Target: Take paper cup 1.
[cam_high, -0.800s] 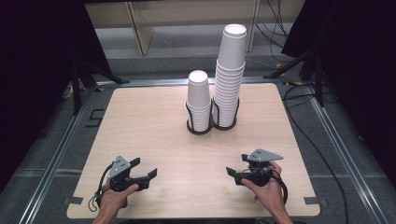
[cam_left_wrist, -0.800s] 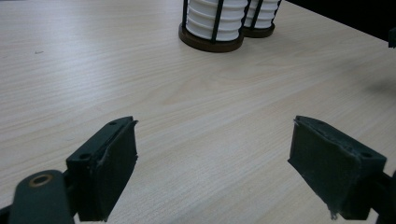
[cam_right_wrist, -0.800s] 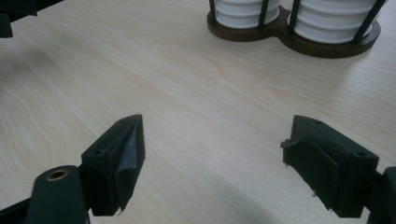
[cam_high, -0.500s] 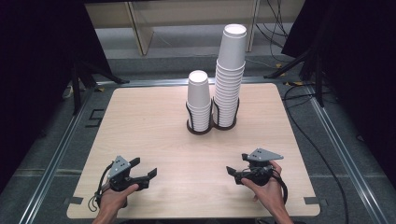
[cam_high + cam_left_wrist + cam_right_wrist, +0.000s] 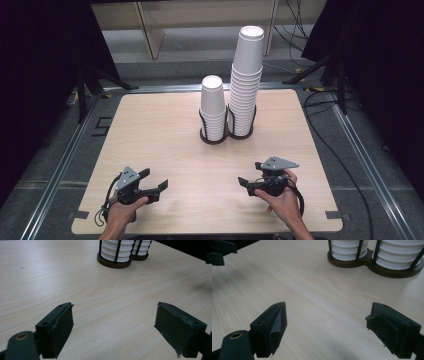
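**A:** Where were the cups, seen from the grippers?

**B:** Ahead of both and well apart from them. The short stack of paper cups (image 5: 213, 107) stood ahead of the left gripper (image 5: 154, 180) and off to its right. The tall stack (image 5: 246, 75) stood almost straight ahead of the right gripper (image 5: 249, 174). Both stacks sat in a dark wire holder (image 5: 214, 140), touching side by side.

**A:** And the jaws?

**B:** Both pairs stood wide apart, with only bare wood between them.

**A:** How would a cup handle?

**B:** Light and thin-walled, I'd judge, so easy to crush. Nested cups tend to cling, so a lift might drag the next one up. I'd take the top cup across its exposed wall just under the upturned base, squeezing gently. The tall stack looked the tippier one.

**A:** Room to move?

**B:** Plenty. The table (image 5: 150, 125) lay open between the grippers and the holder, and to either side of it. The near edge was close behind both hands, and the holder's upright wires blocked a grip low on the stacks.
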A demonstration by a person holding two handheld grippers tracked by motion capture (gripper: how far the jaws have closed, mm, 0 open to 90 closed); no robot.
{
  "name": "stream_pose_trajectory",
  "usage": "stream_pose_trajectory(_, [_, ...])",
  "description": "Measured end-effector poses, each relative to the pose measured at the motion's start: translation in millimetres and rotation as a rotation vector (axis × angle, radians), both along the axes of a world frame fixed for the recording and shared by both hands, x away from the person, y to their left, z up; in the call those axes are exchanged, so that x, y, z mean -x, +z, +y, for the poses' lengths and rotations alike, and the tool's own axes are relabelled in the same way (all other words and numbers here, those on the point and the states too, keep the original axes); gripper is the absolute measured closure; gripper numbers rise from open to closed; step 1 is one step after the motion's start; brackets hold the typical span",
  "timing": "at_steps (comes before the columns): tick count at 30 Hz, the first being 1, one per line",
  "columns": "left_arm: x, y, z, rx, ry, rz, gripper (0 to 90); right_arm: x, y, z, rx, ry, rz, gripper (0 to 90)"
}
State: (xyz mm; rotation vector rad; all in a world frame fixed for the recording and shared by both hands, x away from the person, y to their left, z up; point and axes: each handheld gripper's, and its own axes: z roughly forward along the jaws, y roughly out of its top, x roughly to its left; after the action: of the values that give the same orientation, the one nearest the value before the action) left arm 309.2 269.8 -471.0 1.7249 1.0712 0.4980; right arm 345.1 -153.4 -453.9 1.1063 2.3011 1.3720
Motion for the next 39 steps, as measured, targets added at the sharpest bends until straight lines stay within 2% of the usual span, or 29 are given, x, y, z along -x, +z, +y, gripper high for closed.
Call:
stream_pose_trajectory(1, [-0.1,0.3,0.1,0.002,0.005,0.002,14.3,-2.3,0.9,0.3,0.016,0.004,-0.021,15.7])
stream_pose_trajectory(2, [-0.8,-0.1,0.8,0.002,-0.001,-0.001,14.3,-3.3,1.4,2.7,0.005,-0.002,-0.011,15.7])
stream_pose_trajectory(3, [-0.3,0.2,0.8,-0.006,0.004,0.007,14.3,-5.6,3.1,2.1,0.026,-0.001,-0.033,15.7])
stream_pose_trajectory(4, [-0.2,0.0,1.0,-0.012,0.005,0.010,14.3,-5.8,4.6,3.6,0.011,-0.006,-0.021,15.7])
stream_pose_trajectory(8, [-0.1,0.3,0.8,-0.007,0.003,0.004,14.3,-11.7,11.6,7.7,-0.016,-0.001,-0.045,15.9])
stream_pose_trajectory(10, [-0.1,0.1,0.9,-0.006,0.004,0.006,14.3,-15.4,14.3,8.9,-0.003,-0.006,-0.066,15.9])
stream_pose_trajectory(14, [-0.2,0.1,1.1,-0.004,0.003,0.006,14.3,-23.6,16.1,14.5,-0.016,0.001,-0.063,16.4])
stream_pose_trajectory(17, [-0.2,0.3,1.1,-0.009,0.004,0.009,14.3,-26.6,19.1,16.4,-0.005,-0.006,-0.052,16.4])
stream_pose_trajectory(18, [-0.1,0.4,1.2,-0.012,0.003,0.010,14.3,-29.0,18.9,17.7,-0.017,0.005,-0.061,16.4])
stream_pose_trajectory(20, [-0.2,0.4,1.1,-0.010,0.005,0.010,14.3,-31.6,21.0,18.4,0.002,-0.008,-0.070,16.4])
stream_pose_trajectory(21, [-0.3,0.3,1.1,-0.009,0.006,0.010,14.3,-33.2,21.3,19.9,-0.020,0.001,-0.064,16.5])
stream_pose_trajectory(22, [-0.3,0.4,1.2,-0.008,0.006,0.010,14.3,-35.5,21.3,20.0,-0.013,-0.003,-0.080,16.9])
stream_pose_trajectory(23, [-0.4,0.4,1.4,-0.008,0.007,0.010,14.3,-35.1,23.3,20.0,-0.020,-0.008,-0.056,16.9])
stream_pose_trajectory(24, [-0.4,0.4,1.4,-0.007,0.008,0.011,14.3,-36.8,23.9,20.6,-0.017,-0.008,-0.055,16.8])
stream_pose_trajectory(26, [-0.6,0.1,1.1,-0.003,0.011,0.012,14.3,-39.9,24.9,21.0,-0.025,-0.005,-0.074,16.9])
stream_pose_trajectory(27, [-0.5,0.1,1.1,-0.003,0.011,0.013,14.3,-40.2,25.8,22.8,-0.040,-0.010,-0.060,16.9])
stream_pose_trajectory(28, [-0.5,0.1,1.2,-0.001,0.011,0.014,14.3,-43.0,26.4,22.6,-0.023,-0.004,-0.081,16.9])
stream_pose_trajectory(29, [-1.6,-1.2,0.9,0.018,0.004,0.001,14.3,-44.4,27.6,23.9,-0.020,-0.004,-0.075,16.9])
stream_pose_trajectory(30, [-1.7,-0.9,2.2,0.002,-0.001,0.005,14.3,-44.8,29.7,24.2,-0.024,-0.001,-0.078,17.0])
stream_pose_trajectory(31, [-1.8,-1.0,1.8,0.006,0.004,0.004,14.3,-46.0,30.4,26.1,-0.041,-0.001,-0.068,16.9])
stream_pose_trajectory(32, [-1.1,0.0,2.3,-0.008,0.010,0.014,14.3,-47.8,31.9,27.0,-0.037,0.005,-0.074,17.0])
stream_pose_trajectory(34, [-1.4,-0.5,2.2,-0.005,0.009,0.009,14.3,-50.0,35.9,28.9,-0.052,0.001,-0.079,16.9])
stream_pose_trajectory(36, [-2.0,-1.1,2.0,0.004,0.003,0.002,14.3,-52.2,42.4,29.5,-0.044,-0.004,-0.088,16.8])
stream_pose_trajectory(38, [-2.0,-1.1,1.8,0.003,0.003,0.001,14.3,-56.8,47.9,30.5,-0.047,-0.001,-0.125,16.6])
stream_pose_trajectory(39, [-2.0,-1.1,1.8,0.002,0.003,0.002,14.3,-57.2,51.3,31.5,-0.055,-0.009,-0.111,16.5])
